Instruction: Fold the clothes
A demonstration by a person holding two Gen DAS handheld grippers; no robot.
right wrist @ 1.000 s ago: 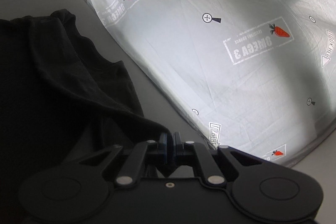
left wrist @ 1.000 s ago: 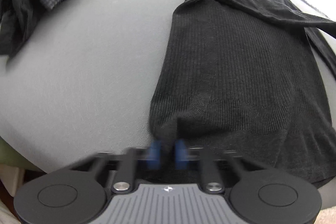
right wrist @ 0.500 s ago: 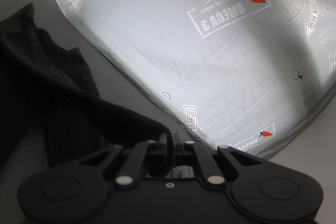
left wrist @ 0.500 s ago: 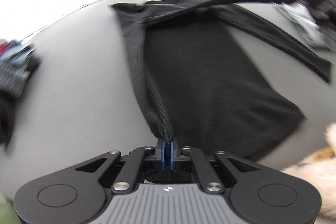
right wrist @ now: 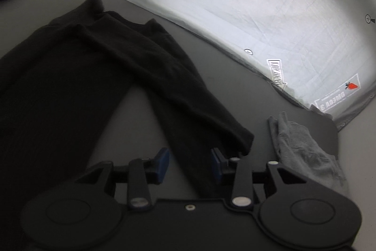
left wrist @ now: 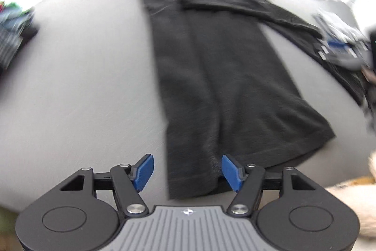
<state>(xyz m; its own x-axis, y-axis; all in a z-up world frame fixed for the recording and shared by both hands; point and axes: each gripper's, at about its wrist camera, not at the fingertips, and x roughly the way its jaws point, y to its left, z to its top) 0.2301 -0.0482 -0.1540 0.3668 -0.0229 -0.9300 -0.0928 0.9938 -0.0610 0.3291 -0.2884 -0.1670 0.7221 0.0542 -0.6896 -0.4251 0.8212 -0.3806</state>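
One black top (left wrist: 225, 77) lies spread on the grey surface (left wrist: 82, 86), running straight ahead of the left gripper (left wrist: 188, 171), with its hem just under and between the blue pads (left wrist: 144, 171). The left side of the body is already folded inward as a long panel. The left jaws have just been opening and now stand apart, the cloth lying loose between them and pressed by neither pad.

In the right wrist view the right gripper (right wrist: 190, 165) hangs over a sleeve (right wrist: 188, 95) that runs from the shoulder down toward it. Its jaws have also just been opening, and they stand apart with a dark strip of the top lying between them, ungripped. The cuff end lies just to the right of the right pad.

My reading is that one lengthwise fold has just been laid down and let go. The next move probably calls for taking the loose sleeve and the right edge and bringing them across the body, with both grippers lifting evenly so the panel already laid does not drag.

Count: one black top, one sleeve plainly seen, two grippers, one crumpled grey cloth (right wrist: 303, 147) to the right of the right gripper, one heap of mixed clothes (left wrist: 14, 32) far left of the left gripper, one printed white sheet (right wrist: 235, 4) beyond the top
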